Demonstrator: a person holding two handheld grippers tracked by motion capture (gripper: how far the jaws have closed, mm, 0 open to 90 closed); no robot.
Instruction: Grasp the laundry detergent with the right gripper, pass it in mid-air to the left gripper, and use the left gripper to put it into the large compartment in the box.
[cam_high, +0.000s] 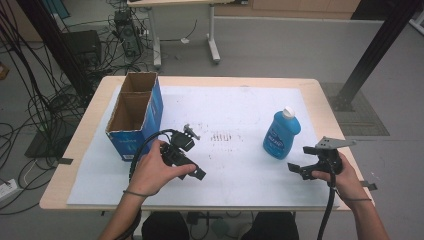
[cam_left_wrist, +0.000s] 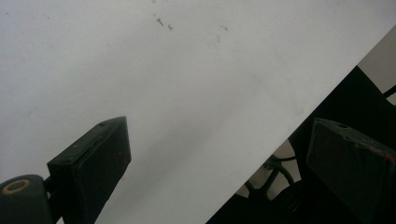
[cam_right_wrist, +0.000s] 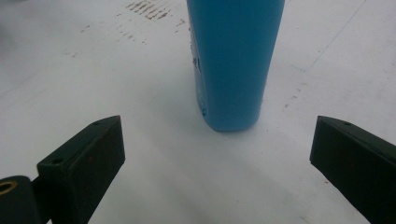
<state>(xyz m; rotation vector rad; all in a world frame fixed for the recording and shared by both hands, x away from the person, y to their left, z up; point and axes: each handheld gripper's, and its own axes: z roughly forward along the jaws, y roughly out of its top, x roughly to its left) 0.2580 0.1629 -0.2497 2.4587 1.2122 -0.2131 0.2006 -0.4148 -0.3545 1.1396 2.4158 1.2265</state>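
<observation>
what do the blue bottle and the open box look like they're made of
The blue bottle looks like smooth, slightly glossy plastic: even colour, rounded moulded shoulders, a white cap and a soft sheen along its side in the right gripper view. The box looks like cardboard: matt brown inside with a thin divider, blue print on the outside. Whether that print is coated, I can't tell.
</observation>
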